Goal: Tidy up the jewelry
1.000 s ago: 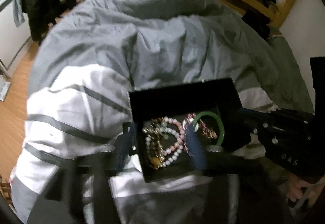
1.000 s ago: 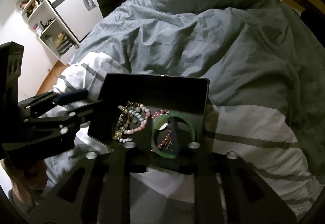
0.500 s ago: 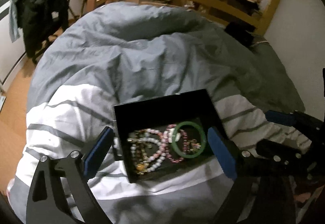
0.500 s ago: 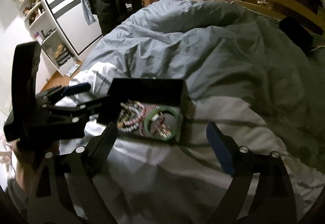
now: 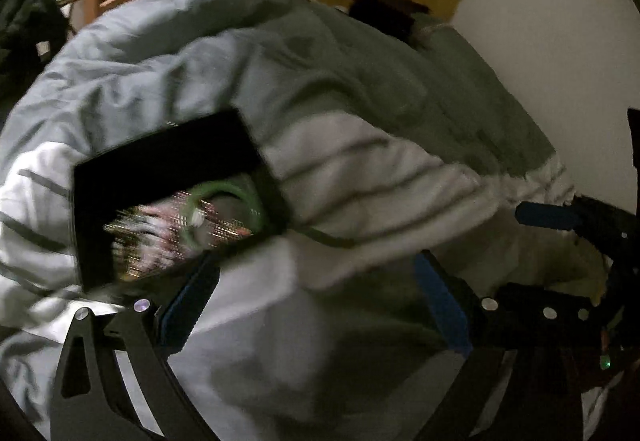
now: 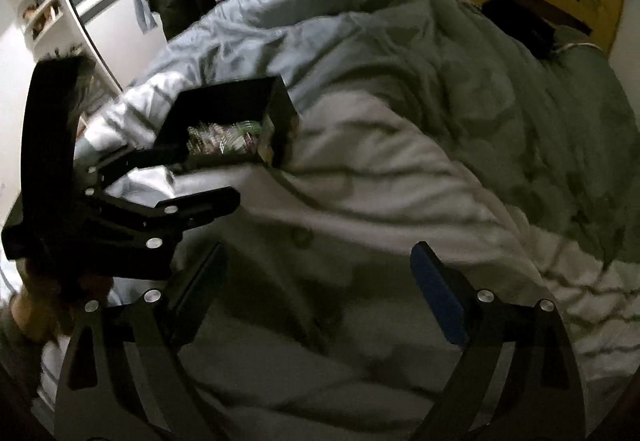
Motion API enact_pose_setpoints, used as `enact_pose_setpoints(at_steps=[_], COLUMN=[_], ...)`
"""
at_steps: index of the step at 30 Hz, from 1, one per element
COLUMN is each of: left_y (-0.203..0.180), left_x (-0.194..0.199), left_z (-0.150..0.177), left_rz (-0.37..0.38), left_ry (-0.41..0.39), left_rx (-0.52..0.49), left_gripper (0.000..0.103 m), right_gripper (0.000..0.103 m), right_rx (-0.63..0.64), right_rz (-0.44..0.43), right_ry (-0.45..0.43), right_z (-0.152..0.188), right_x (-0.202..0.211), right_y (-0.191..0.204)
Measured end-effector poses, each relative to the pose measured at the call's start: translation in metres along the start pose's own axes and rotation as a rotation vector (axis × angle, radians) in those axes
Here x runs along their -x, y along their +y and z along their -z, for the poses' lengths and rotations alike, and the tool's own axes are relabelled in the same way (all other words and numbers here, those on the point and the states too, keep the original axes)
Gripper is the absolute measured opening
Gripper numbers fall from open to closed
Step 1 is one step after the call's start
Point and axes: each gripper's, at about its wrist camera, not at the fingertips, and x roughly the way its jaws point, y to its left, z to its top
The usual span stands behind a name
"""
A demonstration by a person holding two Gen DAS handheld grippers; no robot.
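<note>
1. No text, label, brand, number or sign can be read in either wrist view.
2. Both views are motion-blurred and dim; far shelves and the bed frame's clutter are too small to make out.

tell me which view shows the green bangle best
The left wrist view. There the green bangle shows as a nearly whole ring lying on the beads in the black box, though blurred. The right wrist view looks low across the box, leaving only a green sliver.
</note>
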Motion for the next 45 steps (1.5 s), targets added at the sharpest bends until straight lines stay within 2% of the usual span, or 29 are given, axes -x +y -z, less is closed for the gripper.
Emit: enact_pose_setpoints(at_steps=[3, 4, 6, 9, 11, 12, 16, 19, 23, 26, 28, 29, 30, 32, 33, 36, 39, 42, 45], left_y=[-0.019, -0.024, -0.029, -0.026, -0.022, -0.021, -0.025, -0.032, -0.042, -0.042, -0.04, -0.038, -0.036, -0.033, -0.033, -0.03, -0.026, -0.018, -0.014], left_x=[-0.011, -0.014, -0.019, -0.027, -0.037, -0.042, -0.058, -0.068, -0.076, -0.082, -0.089, -0.095, -0.099, -0.103, -0.102, -0.097, -0.094, -0.088, -0.086], left_z=[0.008, 0.011, 0.013, 0.012, 0.011, 0.009, 0.003, 0.003, 0.008, 0.011, 0.013, 0.015, 0.017, 0.019, 0.019, 0.017, 0.019, 0.017, 0.016], left_rz=[-0.009, -0.01, 0.004, 0.045, 0.046, 0.043, 0.002, -0.045, -0.129, -0.142, -0.136, -0.122, -0.117, -0.111, -0.109, -0.107, -0.102, -0.082, -0.055], left_ry=[0.019, 0.022, 0.03, 0.045, 0.062, 0.069, 0.084, 0.094, 0.076, 0.081, 0.107, 0.137, 0.156, 0.163, 0.162, 0.16, 0.157, 0.153, 0.15], left_rx=[-0.056, -0.075, -0.098, -0.099, -0.088, -0.087, -0.112, -0.164, -0.246, -0.267, -0.271, -0.267, -0.261, -0.258, -0.255, -0.245, -0.226, -0.192, -0.164], left_gripper=[0.096, 0.096, 0.096, 0.096, 0.096, 0.096, 0.096, 0.095, 0.095, 0.094, 0.08, 0.065, 0.06, 0.057, 0.051, 0.041, 0.029, 0.021, 0.019], right_gripper=[0.089, 0.081, 0.075, 0.07, 0.068, 0.063, 0.056, 0.049, 0.049, 0.05, 0.049, 0.049, 0.048, 0.04, 0.033, 0.016, 0.011, 0.01, 0.006], right_rx=[0.006, -0.003, -0.018, -0.048, -0.097, -0.101, -0.076, -0.037, 0.037, 0.065, 0.067, 0.077, 0.079, 0.074, 0.072, 0.05, 0.004, -0.033, -0.06], right_rz=[0.001, -0.017, -0.022, -0.042, -0.071, -0.077, -0.093, -0.042, -0.007, 0.042, 0.057, 0.061, 0.063, 0.084, 0.092, 0.075, 0.042, 0.001, -0.021], right_ry=[0.014, 0.028, 0.058, 0.072, 0.091, 0.099, 0.125, 0.203, 0.266, 0.297, 0.318, 0.326, 0.328, 0.334, 0.333, 0.309, 0.268, 0.22, 0.179], right_z=[0.02, 0.024, 0.032, 0.041, 0.047, 0.047, 0.047, 0.05, 0.051, 0.053, 0.054, 0.054, 0.054, 0.055, 0.055, 0.055, 0.053, 0.051, 0.05], right_x=[-0.001, -0.003, -0.009, -0.019, -0.027, -0.029, -0.035, -0.056, -0.075, -0.086, -0.092, -0.094, -0.095, -0.098, -0.098, -0.092, -0.083, -0.072, -0.063], right_y=[-0.011, -0.016, -0.024, -0.033, -0.041, -0.041, -0.035, -0.026, -0.009, -0.002, -0.001, 0.001, 0.002, 0.002, 0.001, -0.002, -0.009, -0.014, -0.019])
